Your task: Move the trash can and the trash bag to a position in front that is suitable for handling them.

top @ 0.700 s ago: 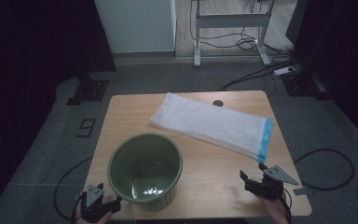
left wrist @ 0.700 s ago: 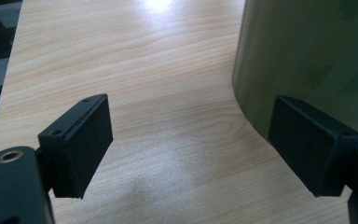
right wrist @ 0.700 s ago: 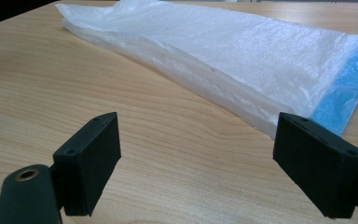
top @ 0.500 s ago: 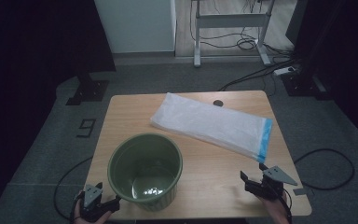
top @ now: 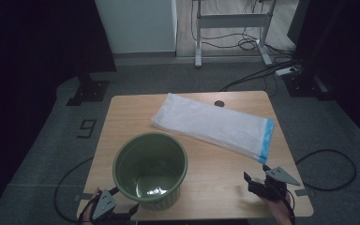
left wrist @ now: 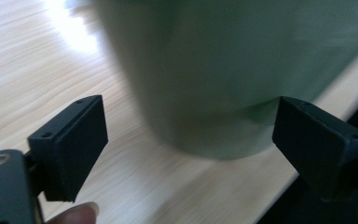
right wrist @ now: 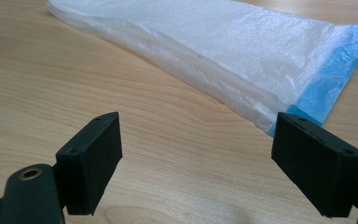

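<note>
Right, both tools sit at the near edge, jaws wide apart, nothing between them. The left gripper (top: pixel 122 216) hangs at seven o'clock off the green bin (top: pixel 150 169), just beside its base. The right gripper (top: pixel 258 182) waits at five o'clock on the table (top: pixel 122 117), aimed at the folded plastic bag (top: pixel 213 125) lying toward one o'clock. I'd go for that blue-banded end (right wrist: pixel 326 84), pinching low and flat.

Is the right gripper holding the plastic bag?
No, the right gripper has its jaws open over bare table, with the bag lying beyond them.
</note>
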`<state>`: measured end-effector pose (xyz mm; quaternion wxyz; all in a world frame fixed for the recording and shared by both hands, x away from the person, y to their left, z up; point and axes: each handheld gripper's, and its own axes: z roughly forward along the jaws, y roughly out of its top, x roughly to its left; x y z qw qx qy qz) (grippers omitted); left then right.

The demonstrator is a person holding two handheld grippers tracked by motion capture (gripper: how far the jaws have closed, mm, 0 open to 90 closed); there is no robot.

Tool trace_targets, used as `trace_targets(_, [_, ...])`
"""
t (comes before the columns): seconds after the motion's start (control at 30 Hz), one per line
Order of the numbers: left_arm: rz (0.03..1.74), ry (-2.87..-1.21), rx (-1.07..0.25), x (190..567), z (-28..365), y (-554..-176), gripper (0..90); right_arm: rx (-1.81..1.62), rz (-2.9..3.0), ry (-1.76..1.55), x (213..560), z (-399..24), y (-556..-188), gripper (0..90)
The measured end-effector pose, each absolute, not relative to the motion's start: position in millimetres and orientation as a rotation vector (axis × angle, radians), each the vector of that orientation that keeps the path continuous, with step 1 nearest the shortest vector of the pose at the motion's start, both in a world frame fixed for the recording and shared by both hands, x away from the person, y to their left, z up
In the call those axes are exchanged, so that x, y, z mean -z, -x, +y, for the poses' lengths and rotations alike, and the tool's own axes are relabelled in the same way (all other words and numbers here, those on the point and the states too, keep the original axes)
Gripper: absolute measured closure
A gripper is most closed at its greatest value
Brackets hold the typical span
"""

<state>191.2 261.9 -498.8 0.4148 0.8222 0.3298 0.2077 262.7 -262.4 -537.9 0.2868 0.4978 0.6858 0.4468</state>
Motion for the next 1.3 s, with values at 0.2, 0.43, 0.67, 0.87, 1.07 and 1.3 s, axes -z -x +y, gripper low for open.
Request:
trace_targets(0.2, [0.765,-2.095,-0.493,495.9,245.2,-204.0,6.6,-1.175,1.847,-1.308,538.5,-259.2,-262.0,15.5])
trace_targets(0.43, [0.733,-2.097,-0.439,498.2,237.8,-221.3,7.4,-1.188,1.832,-1.318,537.7,-262.3,-259.6,15.5])
trace_targets(0.67, [0.694,-2.119,-0.395,498.4,221.6,-243.5,9.6,-1.223,1.807,-1.351,537.2,-267.4,-258.7,15.5])
trace_targets(0.87, [0.666,-2.136,-0.383,497.7,197.8,-261.9,13.2,-1.221,1.811,-1.338,537.8,-269.1,-253.2,15.5])
trace_targets(1.07, [0.660,-2.143,-0.385,497.1,178.4,-274.4,14.4,-1.232,1.803,-1.334,537.7,-271.3,-248.8,15.5])
trace_targets(1.3, [0.679,-2.131,-0.370,498.4,161.9,-287.4,13.6,-1.225,1.808,-1.328,538.3,-270.0,-247.4,15.5])
